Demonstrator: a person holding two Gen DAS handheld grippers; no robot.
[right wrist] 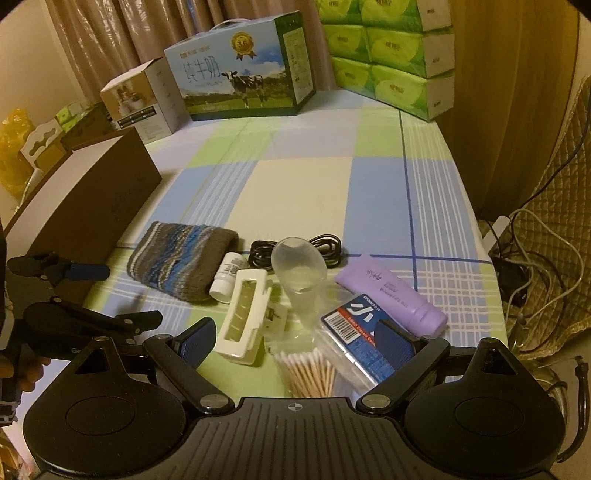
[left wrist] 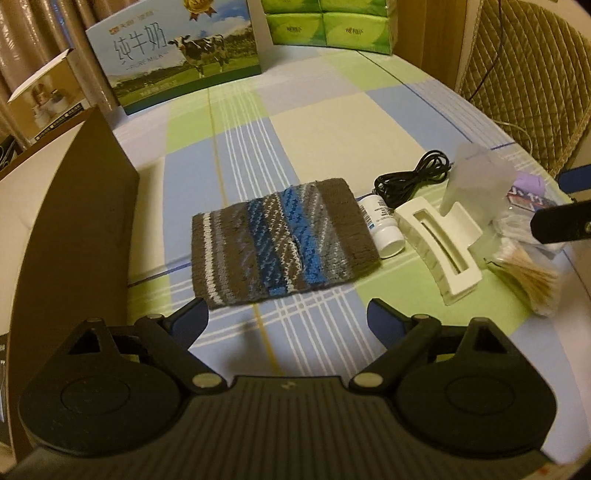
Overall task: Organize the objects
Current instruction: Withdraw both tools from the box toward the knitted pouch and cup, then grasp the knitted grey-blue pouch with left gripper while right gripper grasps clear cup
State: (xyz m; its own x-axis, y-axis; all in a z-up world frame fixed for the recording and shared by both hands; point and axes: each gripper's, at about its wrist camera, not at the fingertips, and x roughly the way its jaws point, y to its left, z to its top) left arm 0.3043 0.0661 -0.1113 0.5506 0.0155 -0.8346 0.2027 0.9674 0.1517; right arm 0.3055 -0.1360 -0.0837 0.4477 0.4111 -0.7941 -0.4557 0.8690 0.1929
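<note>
Counter [right wrist: 303, 184] is covered by a green, blue and cream checked cloth; beige curtains [right wrist: 110, 33] are hung behind; both grippers' jaws are spread, nothing gripped

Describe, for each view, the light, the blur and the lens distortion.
Left wrist view: dim warm light, table edges bowed by the fisheye, swabs and cup smeared at the right. Right wrist view: same warm cast, sharper, curtain bent, corners black.

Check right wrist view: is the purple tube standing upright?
No, the purple tube lies on its side on the checked tablecloth, beside the blue packet.
</note>
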